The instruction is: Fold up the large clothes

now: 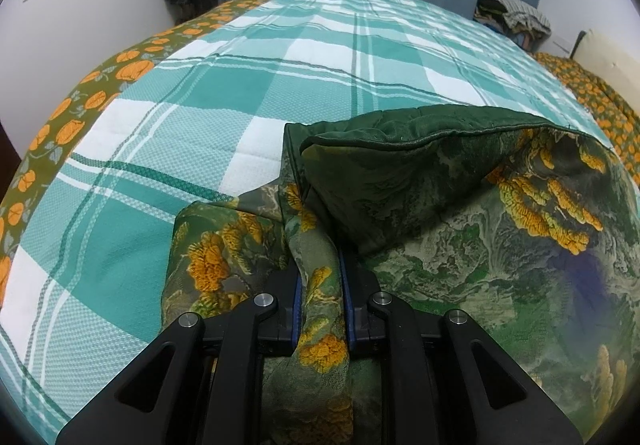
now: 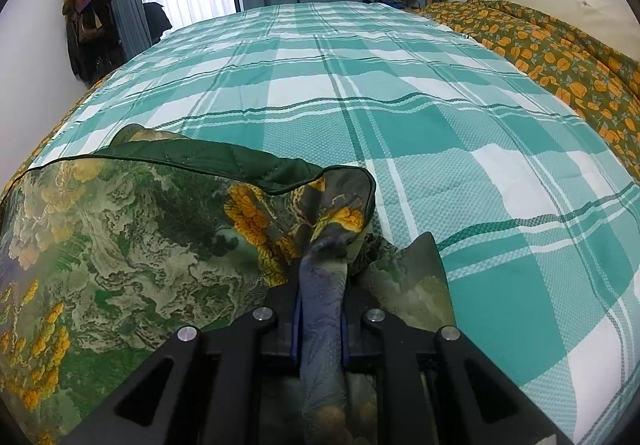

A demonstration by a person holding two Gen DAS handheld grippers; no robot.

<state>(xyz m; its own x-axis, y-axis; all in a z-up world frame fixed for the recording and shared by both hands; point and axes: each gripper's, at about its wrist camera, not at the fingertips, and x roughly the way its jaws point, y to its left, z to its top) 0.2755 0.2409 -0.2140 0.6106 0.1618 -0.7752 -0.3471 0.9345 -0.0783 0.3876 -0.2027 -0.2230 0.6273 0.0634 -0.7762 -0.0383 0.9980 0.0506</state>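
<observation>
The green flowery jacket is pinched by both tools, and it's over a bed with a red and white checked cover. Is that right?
Not quite. The cover is teal and white checks, not red, as the right wrist view shows. The rest holds: the left tool and the right tool each pinch the green flowery jacket over the bed.

A green garment (image 1: 460, 213) printed with orange-yellow flowers, its dark green quilted lining turned over, lies bunched at the bed's near edge.
</observation>
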